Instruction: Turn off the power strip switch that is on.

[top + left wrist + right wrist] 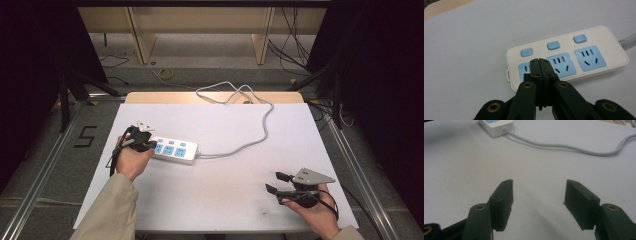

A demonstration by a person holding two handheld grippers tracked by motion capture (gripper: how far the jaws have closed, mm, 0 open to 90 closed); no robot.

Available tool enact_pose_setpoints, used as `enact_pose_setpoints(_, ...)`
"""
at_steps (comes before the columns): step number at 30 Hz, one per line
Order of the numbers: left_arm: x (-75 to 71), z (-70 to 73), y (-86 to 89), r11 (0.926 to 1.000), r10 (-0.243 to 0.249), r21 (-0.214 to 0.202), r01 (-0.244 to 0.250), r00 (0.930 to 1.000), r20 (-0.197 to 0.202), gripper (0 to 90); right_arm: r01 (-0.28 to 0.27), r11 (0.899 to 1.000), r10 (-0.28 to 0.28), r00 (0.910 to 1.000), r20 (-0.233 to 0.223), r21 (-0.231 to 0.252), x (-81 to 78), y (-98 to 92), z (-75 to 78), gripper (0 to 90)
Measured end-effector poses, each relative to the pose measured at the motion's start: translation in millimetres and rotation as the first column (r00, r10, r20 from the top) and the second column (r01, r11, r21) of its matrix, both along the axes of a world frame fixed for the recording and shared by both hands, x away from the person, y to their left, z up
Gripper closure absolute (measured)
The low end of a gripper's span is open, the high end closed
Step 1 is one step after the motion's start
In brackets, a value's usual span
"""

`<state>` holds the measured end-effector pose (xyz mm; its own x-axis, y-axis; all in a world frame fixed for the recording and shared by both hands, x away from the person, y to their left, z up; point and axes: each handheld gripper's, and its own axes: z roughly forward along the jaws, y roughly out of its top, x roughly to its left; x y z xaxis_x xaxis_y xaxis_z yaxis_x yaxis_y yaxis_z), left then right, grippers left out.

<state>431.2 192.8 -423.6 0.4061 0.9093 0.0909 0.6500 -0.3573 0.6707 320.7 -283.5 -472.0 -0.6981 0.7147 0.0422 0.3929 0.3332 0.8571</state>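
Observation:
A white power strip (pixel 175 151) with three blue sockets and three blue switches lies left of centre on the white table. Its grey cable (pixel 255 135) runs right, then curls to the table's far edge. My left gripper (pixel 148 145) sits at the strip's left end, jaws shut with nothing between them. In the left gripper view its tips (pixel 540 62) hang over the leftmost socket of the strip (pixel 596 72). My right gripper (pixel 274 182) rests near the front right, open and empty. In the right gripper view its fingers (pixel 504 195) point toward the strip's cable end (pixel 497 127) and cable (pixel 564 146).
The white table top (pixel 220 200) is bare across its middle and front. A wooden strip (pixel 165 97) shows at its far edge. Metal rails and dark stands flank both sides, with loose cables on the floor beyond.

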Motion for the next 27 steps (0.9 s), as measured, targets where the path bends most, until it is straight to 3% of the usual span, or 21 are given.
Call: enact_pose_setpoints(27, 11.7, 2.5, -6.2, 0.9999, -0.006, 0.012, 0.006, 0.9998, -0.021, 89.6, -0.004, 1.0, 0.004, 1.0, 0.003, -0.004, 0.2, 0.2, 0.0, 40.8)
